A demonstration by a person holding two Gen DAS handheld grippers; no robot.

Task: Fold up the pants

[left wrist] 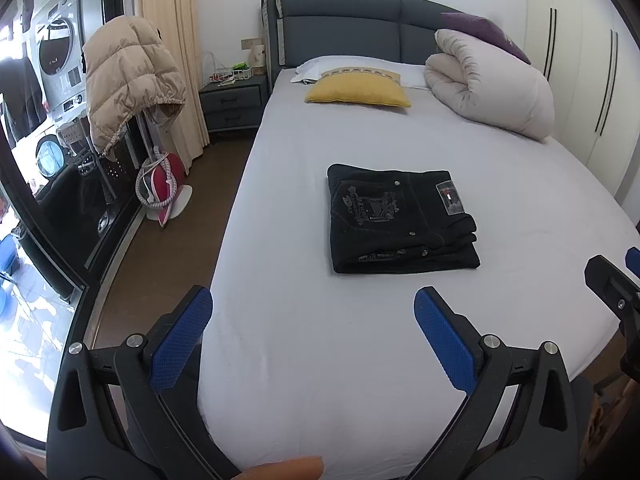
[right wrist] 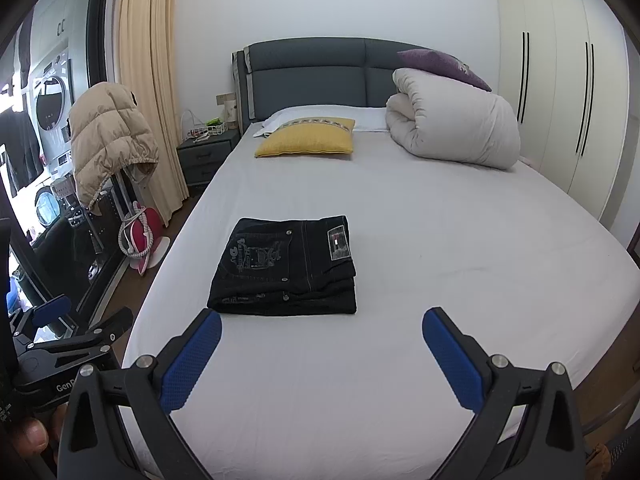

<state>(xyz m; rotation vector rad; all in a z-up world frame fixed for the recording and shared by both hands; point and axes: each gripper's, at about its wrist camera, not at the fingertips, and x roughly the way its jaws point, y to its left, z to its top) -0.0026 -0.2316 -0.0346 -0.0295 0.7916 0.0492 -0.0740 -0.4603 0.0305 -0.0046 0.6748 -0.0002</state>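
Black pants (left wrist: 400,220) lie folded into a compact rectangle on the white bed sheet (left wrist: 360,340), back pocket and label up. They also show in the right wrist view (right wrist: 286,268). My left gripper (left wrist: 312,300) is open and empty, held above the bed's near end, short of the pants. My right gripper (right wrist: 322,320) is open and empty, just in front of the pants' near edge. The right gripper shows at the right edge of the left wrist view (left wrist: 616,284). The left gripper shows at the left edge of the right wrist view (right wrist: 68,332).
A yellow cushion (left wrist: 358,90) and a rolled white duvet (left wrist: 492,84) lie at the head of the bed. A nightstand (left wrist: 234,102), a beige jacket on a rack (left wrist: 128,80) and a red iron (left wrist: 162,184) stand on the left. Wardrobe doors (right wrist: 560,112) are on the right.
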